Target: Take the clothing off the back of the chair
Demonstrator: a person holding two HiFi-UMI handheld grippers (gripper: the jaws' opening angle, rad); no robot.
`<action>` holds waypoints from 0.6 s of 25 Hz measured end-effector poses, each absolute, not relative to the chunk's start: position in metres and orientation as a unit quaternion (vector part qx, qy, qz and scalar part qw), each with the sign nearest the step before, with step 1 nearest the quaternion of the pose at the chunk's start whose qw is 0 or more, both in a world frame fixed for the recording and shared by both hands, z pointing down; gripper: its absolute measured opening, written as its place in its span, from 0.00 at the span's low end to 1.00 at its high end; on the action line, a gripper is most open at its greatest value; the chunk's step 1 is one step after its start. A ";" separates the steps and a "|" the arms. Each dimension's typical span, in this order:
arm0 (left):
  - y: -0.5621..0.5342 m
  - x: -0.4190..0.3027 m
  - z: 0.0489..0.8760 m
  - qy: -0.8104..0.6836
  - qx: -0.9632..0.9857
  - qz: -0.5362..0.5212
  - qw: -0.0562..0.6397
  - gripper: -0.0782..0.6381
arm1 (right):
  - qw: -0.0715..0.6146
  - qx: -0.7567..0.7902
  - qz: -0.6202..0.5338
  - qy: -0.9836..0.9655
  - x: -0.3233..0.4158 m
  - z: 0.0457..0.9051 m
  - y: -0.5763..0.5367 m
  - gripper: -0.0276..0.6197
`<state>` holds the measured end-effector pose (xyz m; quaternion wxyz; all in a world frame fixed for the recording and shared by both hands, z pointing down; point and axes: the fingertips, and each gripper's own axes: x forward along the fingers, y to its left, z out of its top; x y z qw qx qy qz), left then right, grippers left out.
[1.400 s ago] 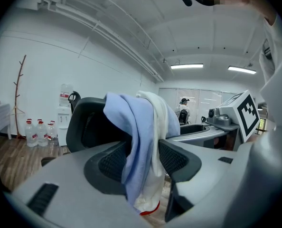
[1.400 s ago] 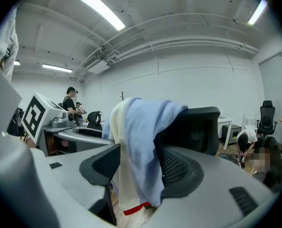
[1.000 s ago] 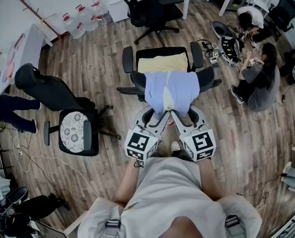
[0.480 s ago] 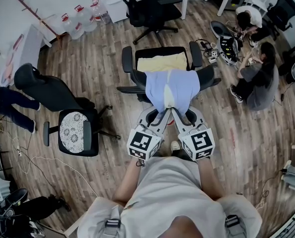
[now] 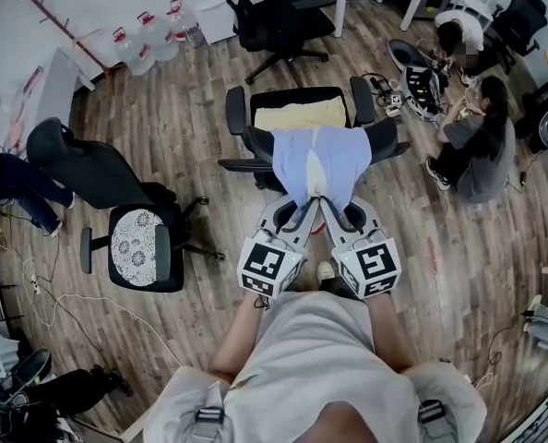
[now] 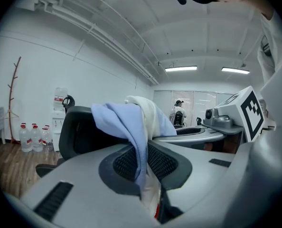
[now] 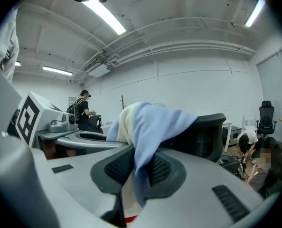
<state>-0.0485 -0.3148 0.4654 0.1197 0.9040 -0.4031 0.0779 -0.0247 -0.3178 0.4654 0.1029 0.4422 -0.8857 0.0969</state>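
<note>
Jaws newly clamped onto clothing [image 5: 340,162]

Wood-plank floor [image 5: 163,137], white walls [image 6: 46,70]

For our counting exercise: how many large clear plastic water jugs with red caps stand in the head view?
3 clear plastic water jugs, in a row at top left: left one, middle one, right one. More may be hidden behind them.

Just closing, left tongs [image 6: 144,167] pinch blue clothing [image 6: 122,122] — draped over the chair back [image 6: 78,133].
</note>
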 end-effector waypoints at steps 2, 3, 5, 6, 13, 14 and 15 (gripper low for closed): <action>-0.314 -0.049 0.464 -0.402 0.905 0.078 0.119 0.19 | 0.102 0.444 0.096 -0.885 -0.025 0.464 -0.317 0.14; -0.313 -0.049 0.463 -0.401 0.905 0.077 0.119 0.19 | 0.101 0.444 0.095 -0.885 -0.025 0.463 -0.316 0.14; -0.313 -0.049 0.461 -0.402 0.905 0.077 0.117 0.19 | 0.100 0.446 0.094 -0.885 -0.025 0.461 -0.315 0.14; -0.313 -0.049 0.459 -0.403 0.905 0.077 0.116 0.19 | 0.100 0.446 0.094 -0.885 -0.024 0.461 -0.315 0.14; -0.309 -0.050 0.456 -0.400 0.906 0.075 0.113 0.19 | 0.097 0.448 0.091 -0.884 -0.025 0.457 -0.310 0.14; -0.308 -0.050 0.455 -0.400 0.907 0.075 0.113 0.19 | 0.097 0.449 0.090 -0.884 -0.026 0.457 -0.309 0.14; -0.307 -0.051 0.455 -0.399 0.907 0.074 0.113 0.19 | 0.097 0.450 0.090 -0.883 -0.026 0.456 -0.309 0.14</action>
